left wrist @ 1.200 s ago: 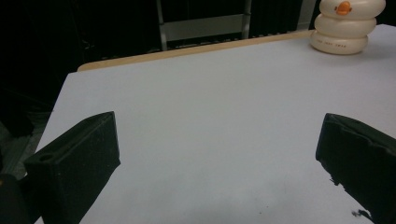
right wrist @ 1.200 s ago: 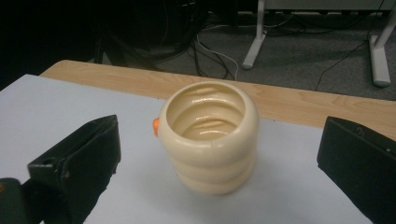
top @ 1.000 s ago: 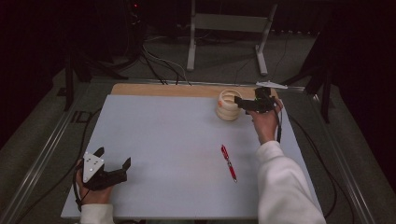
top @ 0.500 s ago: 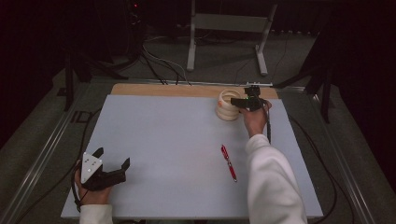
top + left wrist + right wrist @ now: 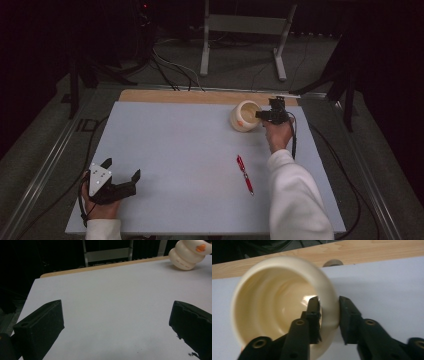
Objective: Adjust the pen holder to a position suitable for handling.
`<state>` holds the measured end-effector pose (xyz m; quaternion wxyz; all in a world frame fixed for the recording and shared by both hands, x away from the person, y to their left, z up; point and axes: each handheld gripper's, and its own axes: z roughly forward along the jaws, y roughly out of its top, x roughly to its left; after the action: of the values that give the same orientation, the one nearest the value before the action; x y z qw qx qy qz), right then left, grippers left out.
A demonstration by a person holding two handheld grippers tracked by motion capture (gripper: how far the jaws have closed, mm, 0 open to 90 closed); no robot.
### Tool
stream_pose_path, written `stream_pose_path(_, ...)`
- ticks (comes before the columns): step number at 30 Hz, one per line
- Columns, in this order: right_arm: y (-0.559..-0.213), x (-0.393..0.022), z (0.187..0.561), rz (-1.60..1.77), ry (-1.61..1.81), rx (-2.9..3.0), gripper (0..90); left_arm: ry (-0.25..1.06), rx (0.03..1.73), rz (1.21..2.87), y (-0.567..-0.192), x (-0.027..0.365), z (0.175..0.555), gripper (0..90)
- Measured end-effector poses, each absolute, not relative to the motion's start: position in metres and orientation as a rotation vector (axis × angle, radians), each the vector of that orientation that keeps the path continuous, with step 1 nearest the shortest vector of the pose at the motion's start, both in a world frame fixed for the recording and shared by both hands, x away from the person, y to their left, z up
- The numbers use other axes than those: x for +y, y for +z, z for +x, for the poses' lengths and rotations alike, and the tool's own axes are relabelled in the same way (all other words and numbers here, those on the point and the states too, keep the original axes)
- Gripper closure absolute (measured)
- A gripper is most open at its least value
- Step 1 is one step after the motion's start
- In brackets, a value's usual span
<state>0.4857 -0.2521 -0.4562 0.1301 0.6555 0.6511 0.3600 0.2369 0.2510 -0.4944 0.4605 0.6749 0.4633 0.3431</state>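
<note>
A cream ribbed cup (image 5: pixel 244 117) stands at the back right of the pale table (image 5: pixel 175 150), tipped a little, with an orange mark on its side. My right gripper (image 5: pixel 259 115) has just been closing, with the cup's right wall between its jaws. In the right gripper view one jaw is inside the cup (image 5: pixel 274 302) and the other outside, and the gripper (image 5: pixel 328 301) pinches the rim. My left gripper (image 5: pixel 122 169) rests open at the front left corner with nothing between its fingers. Past that open gripper (image 5: pixel 117 303) the cup (image 5: pixel 188 255) shows far off.
A red pen (image 5: pixel 244 174) lies on the table in front of the cup, beside the person's right sleeve. A wooden strip (image 5: pixel 190 96) runs along the table's back edge. Beyond it stand a metal frame (image 5: pixel 240 22) and floor cables.
The right hand came down and slightly left onto the cup, and its jaws narrowed onto the rim. The cup now looks tipped. The left gripper has not moved.
</note>
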Motion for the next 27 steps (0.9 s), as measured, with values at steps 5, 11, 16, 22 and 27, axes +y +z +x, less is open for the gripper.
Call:
stream_pose_path(5,-0.458,-0.253,0.482,1.914,1.070,1.874,76.0,0.850,1.136,1.664,-0.494,0.251,0.236,0.2)
stream_pose_path(11,-0.447,-0.248,0.473,1.835,1.134,1.914,76.5,0.851,1.135,1.667,-0.494,0.250,0.237,0.2)
stream_pose_path(16,-0.438,-0.238,0.462,1.740,1.164,1.986,76.7,0.853,1.131,1.673,-0.494,0.248,0.237,0.2)
stream_pose_path(22,-0.432,-0.226,0.449,1.662,1.180,2.081,77.0,0.855,1.130,1.680,-0.495,0.247,0.237,0.2)
stream_pose_path(27,-0.426,-0.215,0.436,1.575,1.175,2.152,77.1,0.853,1.128,1.687,-0.495,0.246,0.238,0.3)
